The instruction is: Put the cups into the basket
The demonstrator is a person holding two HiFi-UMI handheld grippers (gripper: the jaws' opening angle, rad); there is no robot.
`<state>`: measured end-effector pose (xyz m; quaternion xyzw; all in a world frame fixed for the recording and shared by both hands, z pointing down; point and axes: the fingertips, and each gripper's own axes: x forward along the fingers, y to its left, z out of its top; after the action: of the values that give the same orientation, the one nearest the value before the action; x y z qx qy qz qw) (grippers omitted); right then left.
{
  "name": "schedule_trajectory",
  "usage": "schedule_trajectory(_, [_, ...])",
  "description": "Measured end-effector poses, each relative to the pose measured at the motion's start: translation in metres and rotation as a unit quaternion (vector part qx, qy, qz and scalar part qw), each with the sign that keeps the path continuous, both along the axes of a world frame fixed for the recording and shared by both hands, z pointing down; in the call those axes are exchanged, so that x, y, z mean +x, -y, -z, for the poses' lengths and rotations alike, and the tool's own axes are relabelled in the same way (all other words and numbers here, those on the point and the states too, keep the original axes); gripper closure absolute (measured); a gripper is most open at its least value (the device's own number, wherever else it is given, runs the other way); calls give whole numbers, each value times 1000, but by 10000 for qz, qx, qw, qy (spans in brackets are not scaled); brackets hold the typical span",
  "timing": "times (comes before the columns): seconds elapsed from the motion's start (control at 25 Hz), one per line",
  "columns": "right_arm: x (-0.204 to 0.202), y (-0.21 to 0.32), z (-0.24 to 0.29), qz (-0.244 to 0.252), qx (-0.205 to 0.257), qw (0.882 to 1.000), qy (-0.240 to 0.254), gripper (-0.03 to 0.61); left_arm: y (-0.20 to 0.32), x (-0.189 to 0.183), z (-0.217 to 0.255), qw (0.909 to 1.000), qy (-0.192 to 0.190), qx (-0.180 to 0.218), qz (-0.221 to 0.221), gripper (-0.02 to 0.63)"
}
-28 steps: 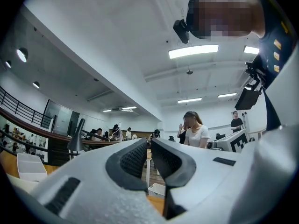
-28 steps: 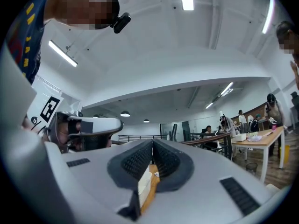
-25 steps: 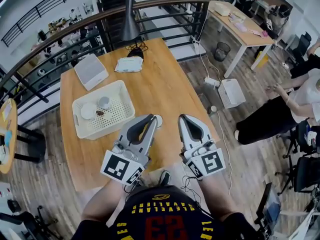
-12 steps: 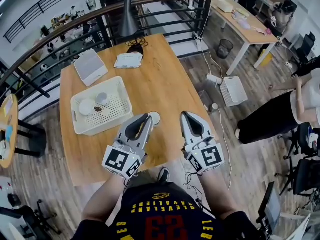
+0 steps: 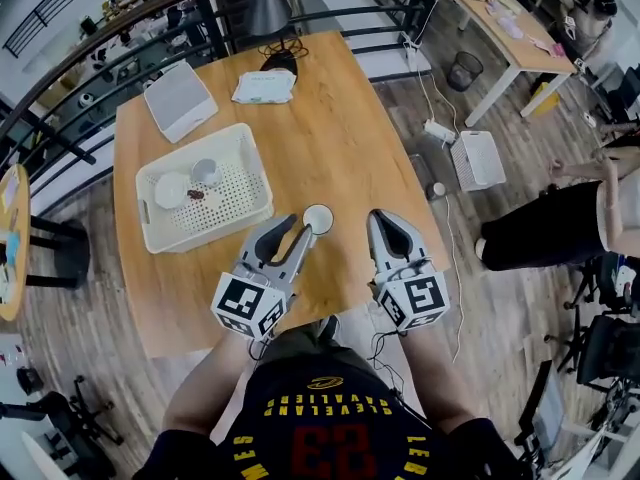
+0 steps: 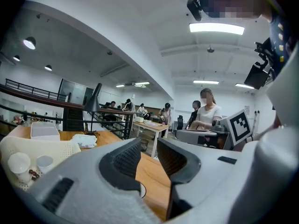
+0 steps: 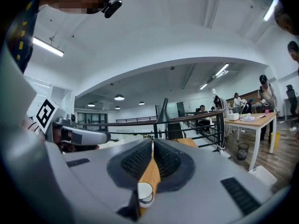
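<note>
Your left hand-held gripper (image 5: pixel 296 228), level, jaws just spreading, empty behind a cup (image 5: pixel 318 218); right hand-held gripper (image 5: pixel 384 218) pressed together. Basket (image 5: pixel 150 230) holds two cups (image 5: pixel 205 171).

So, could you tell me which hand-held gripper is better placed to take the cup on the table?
Left. The left hand-held gripper sits beside the white cup, jaws just opening and empty, and the basket is on its side. The right hand-held gripper is shut.

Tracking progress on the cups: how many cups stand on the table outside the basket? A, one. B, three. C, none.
A: one white cup stands on the wood just ahead of the left gripper, while two more cups sit inside the basket.
</note>
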<state>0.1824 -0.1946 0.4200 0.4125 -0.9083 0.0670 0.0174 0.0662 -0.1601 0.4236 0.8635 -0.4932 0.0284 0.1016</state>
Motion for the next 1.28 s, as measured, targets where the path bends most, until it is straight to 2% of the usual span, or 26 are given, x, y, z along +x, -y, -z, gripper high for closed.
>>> schedule_trajectory(0.24, [-14,20,-44,44,-429,9983,-384,560,6,0,-71,9973,258,-677,-91,508])
schedule_trajectory(0.4, [-27,35,-69,161,-688,9959,-573,551,3,7,-125,9904,522,-1243,-308,474])
schedule_trajectory(0.6, [-43,47,-98,365,-1075,9911,-700,505,1,7,-176,9810,660,-1807,-272,443])
schedule_trajectory(0.72, [-47,53,-121,535,-1400,9854,-810,497,2,8,-197,9757,667,-2071,-250,426])
schedule_trajectory(0.92, [-41,57,-165,672,-2072,9702,-1065,497,-1,19,-230,9639,723,-2505,-543,425])
schedule_trajectory(1.04, [-36,60,-178,562,-2238,9673,-1054,497,-1,21,-244,9593,761,-2654,-600,425])
schedule_trajectory(1.28, [-39,66,-195,553,-2389,9630,-1122,497,3,21,-253,9565,856,-2717,-631,423])
